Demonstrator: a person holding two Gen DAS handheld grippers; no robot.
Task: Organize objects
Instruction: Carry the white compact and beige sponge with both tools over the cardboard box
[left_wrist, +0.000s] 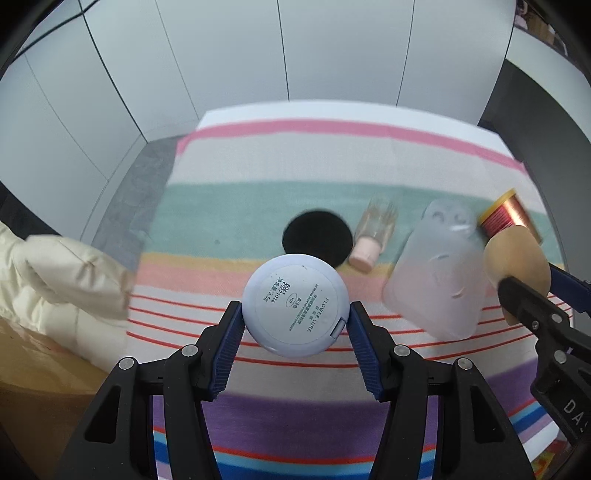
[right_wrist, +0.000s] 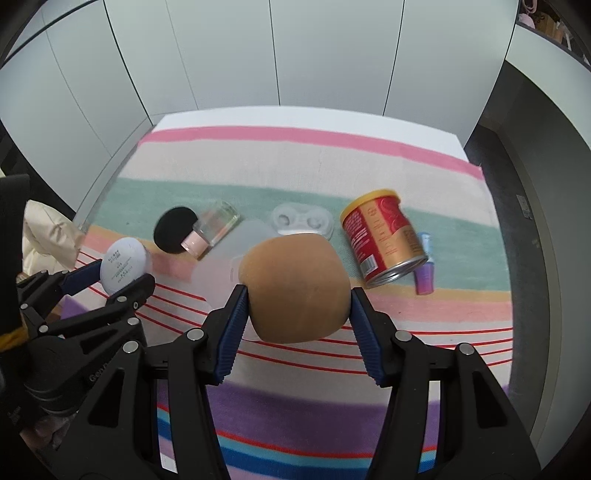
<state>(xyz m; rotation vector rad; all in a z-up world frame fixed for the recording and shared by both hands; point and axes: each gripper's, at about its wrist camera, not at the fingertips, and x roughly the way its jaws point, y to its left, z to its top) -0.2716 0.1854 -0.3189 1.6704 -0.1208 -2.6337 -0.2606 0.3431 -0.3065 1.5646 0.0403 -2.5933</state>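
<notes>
Two views showed the scene. In the left wrist view, the left gripper (left_wrist: 295, 317) had its jaws clenched on a pale blue round plastic compact (left_wrist: 295, 304), label side up, lifted above the striped cloth (left_wrist: 295, 166) on the counter. Beyond it lay a black round puff (left_wrist: 314, 230) and a clear glass bottle with a pink cap (left_wrist: 373, 236).

In the right wrist view, the right gripper (right_wrist: 297, 299) had its jaws grasping a tan rounded sponge (right_wrist: 295, 288) above the cloth. A red cylindrical tin (right_wrist: 384, 240) lay on its side, with a small purple bottle (right_wrist: 424, 269) just beside it. A clear lens case (right_wrist: 303, 219) sat further back.
</notes>
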